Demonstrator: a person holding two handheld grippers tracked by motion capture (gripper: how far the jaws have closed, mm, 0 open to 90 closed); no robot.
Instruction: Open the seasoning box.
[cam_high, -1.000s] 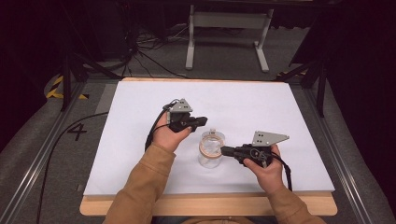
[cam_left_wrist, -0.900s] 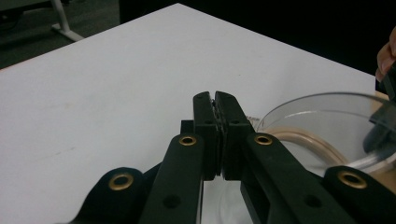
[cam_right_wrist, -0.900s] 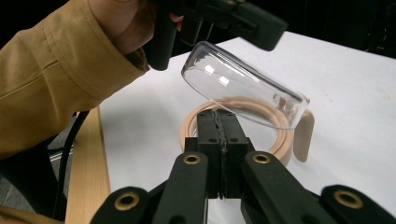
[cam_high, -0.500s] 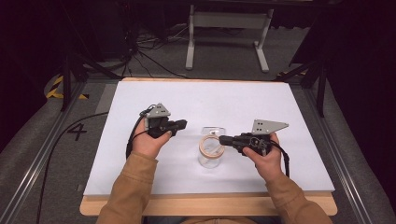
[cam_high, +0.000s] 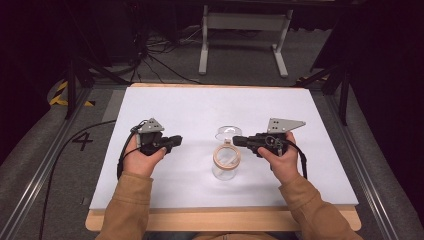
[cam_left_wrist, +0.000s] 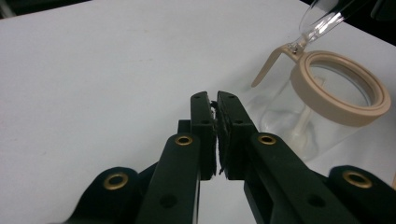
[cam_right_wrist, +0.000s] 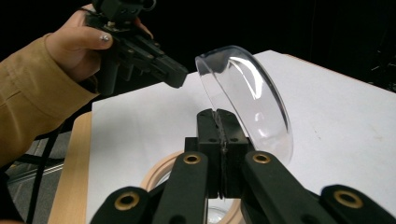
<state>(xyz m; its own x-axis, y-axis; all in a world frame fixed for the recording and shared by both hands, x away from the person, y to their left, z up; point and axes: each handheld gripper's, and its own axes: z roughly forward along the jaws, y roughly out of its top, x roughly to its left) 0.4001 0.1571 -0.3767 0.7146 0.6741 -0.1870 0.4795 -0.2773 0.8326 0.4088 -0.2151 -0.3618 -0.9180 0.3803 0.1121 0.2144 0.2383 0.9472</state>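
Note:
A clear jar (cam_high: 226, 167) with a beige rim (cam_left_wrist: 341, 91) stands on the white table (cam_high: 200, 107) near its middle. Its clear domed lid (cam_right_wrist: 247, 98) is hinged at the rim and tilted up and open. My right gripper (cam_high: 235, 141) is shut on the lid's edge, its jaws (cam_right_wrist: 218, 114) pinching the plastic just above the rim (cam_right_wrist: 156, 177). My left gripper (cam_high: 179, 140) is shut on nothing and hovers left of the jar, well apart from it. In the left gripper view its jaws (cam_left_wrist: 215, 98) are pressed together, with the jar to their right.
The white table top ends at a wooden front edge (cam_high: 220, 220). Metal rails (cam_high: 45, 165) run along both sides. A white stand (cam_high: 245, 22) and cables (cam_high: 150, 50) lie on the floor beyond the far edge.
My left gripper has drawn away to the left from the jar. My right gripper has risen a little and swung the lid up on its hinge.

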